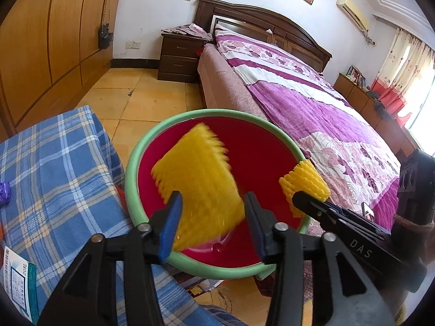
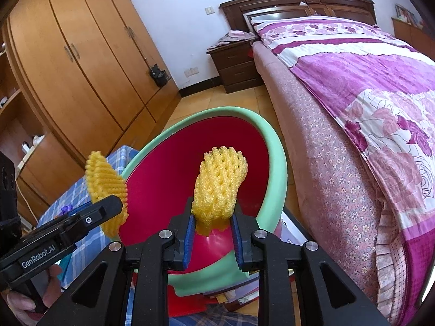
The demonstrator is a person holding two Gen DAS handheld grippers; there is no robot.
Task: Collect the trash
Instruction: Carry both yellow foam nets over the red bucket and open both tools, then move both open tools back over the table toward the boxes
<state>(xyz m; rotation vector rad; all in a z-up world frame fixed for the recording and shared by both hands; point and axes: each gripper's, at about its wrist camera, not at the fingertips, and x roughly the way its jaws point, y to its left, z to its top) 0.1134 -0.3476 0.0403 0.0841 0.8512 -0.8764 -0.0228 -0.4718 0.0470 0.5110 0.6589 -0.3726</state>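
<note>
We see left gripper (image 1: 210, 212) released, blurred yellow foam net (image 1: 198, 187) loose over red bin (image 1: 261, 146); right gripper (image 2: 213, 231) grasping second foam net (image 2: 220, 187).

The flat yellow foam fruit net (image 1: 198, 187) between the left gripper's (image 1: 213, 218) parted jaws is motion-blurred; it hides part of the green-rimmed red plastic basin's (image 1: 130, 163) floor.
</note>
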